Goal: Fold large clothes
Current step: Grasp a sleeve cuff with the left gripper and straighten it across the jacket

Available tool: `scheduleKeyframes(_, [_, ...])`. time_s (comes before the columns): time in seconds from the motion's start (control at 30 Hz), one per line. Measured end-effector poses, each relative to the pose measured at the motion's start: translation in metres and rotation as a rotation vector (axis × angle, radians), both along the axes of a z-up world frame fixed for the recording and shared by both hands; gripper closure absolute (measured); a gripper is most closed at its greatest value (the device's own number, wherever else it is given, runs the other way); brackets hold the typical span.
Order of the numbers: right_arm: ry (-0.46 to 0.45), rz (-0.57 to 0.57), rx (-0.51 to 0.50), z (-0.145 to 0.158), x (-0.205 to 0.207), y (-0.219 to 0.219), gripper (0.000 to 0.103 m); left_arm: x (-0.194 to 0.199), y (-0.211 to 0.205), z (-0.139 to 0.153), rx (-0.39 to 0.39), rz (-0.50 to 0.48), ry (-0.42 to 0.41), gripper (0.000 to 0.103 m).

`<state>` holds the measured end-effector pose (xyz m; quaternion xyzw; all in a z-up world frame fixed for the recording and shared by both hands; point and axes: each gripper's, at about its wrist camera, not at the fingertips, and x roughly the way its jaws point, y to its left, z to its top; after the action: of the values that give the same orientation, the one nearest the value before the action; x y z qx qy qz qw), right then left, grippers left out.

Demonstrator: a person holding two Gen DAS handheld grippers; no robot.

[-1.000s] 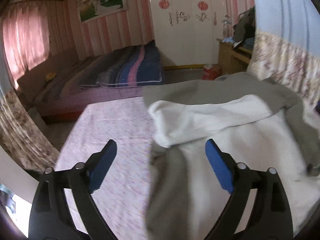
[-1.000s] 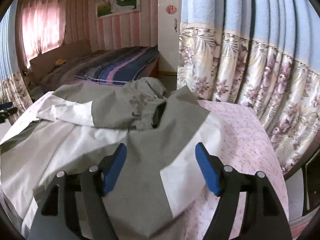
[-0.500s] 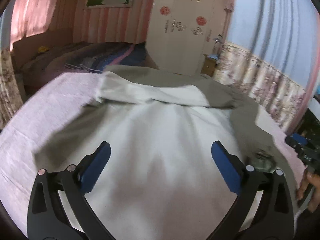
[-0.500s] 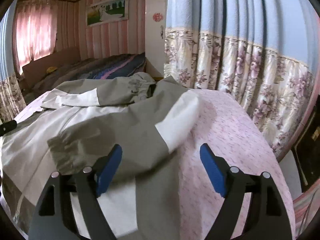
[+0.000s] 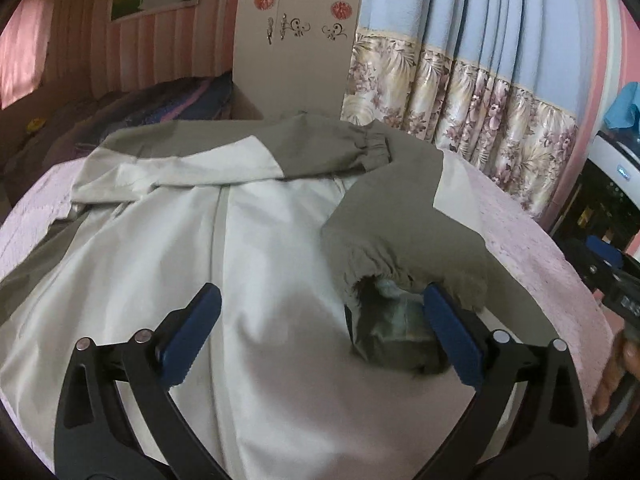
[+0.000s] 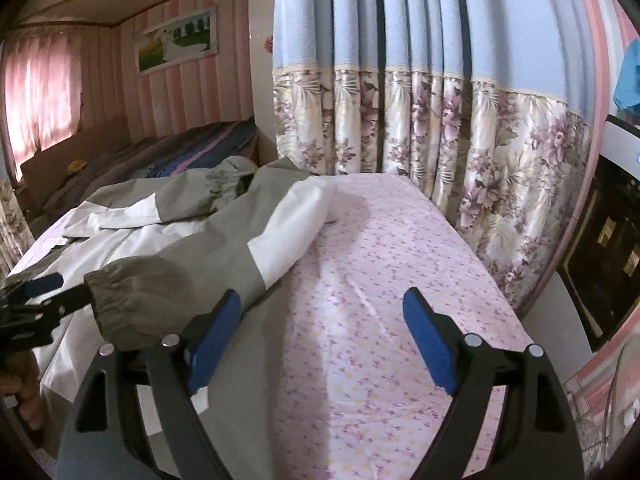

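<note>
Jacket (image 5: 248,272) under wide-open L fingers (image 5: 188,336), R fingers (image 6: 428,344) open, empty, beside sleeve (image 6: 168,280)

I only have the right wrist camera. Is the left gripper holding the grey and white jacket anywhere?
Observer: No. The left gripper hangs over the grey and white jacket, fingers wide open, gripping nothing.
Operator: Where's the near sleeve's cuff relative to it?
Observer: The grey elastic cuff lies by its right finger, opening turned towards the camera.
Operator: Is the body flat?
Observer: Mostly smooth; a straight seam runs down the white panel.
</note>
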<state>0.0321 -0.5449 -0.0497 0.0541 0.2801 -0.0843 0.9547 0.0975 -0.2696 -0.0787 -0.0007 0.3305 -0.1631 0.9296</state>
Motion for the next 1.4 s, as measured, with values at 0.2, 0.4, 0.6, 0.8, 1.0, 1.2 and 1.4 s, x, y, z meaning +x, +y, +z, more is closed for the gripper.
scheduleKeyframes(0.2, [0.007, 0.031, -0.021, 0.000, 0.006, 0.000, 0.018, 0.013, -0.010, -0.010, -0.015, 0.021, 0.054, 0.012])
scheduleKeyframes(0.4, [0.036, 0.058, -0.093, -0.001, 0.024, 0.000, 0.016, 0.016, -0.021, -0.029, -0.017, -0.068, 0.133, 0.080])
scheduleKeyframes(0.6, [0.031, 0.057, -0.089, 0.003, 0.028, -0.002, 0.016, 0.007, -0.029, -0.009, -0.014, -0.164, 0.043, 0.101])
scheduleKeyframes(0.8, [-0.003, 0.025, -0.080, 0.019, 0.025, -0.007, 0.016, 0.000, -0.064, 0.053, 0.033, -0.309, -0.145, 0.101])
scheduleKeyframes(1.0, [-0.017, 0.010, -0.094, 0.028, 0.019, -0.010, 0.016, -0.007, -0.070, 0.093, -0.012, -0.391, -0.202, 0.101])
scheduleKeyframes(1.2, [-0.019, 0.001, -0.090, 0.029, 0.021, -0.012, 0.015, -0.049, -0.029, 0.122, -0.097, -0.424, -0.252, 0.101])
scheduleKeyframes(1.4, [-0.021, 0.017, -0.094, 0.031, 0.030, -0.001, 0.015, -0.074, -0.002, 0.136, -0.159, -0.435, -0.257, 0.101])
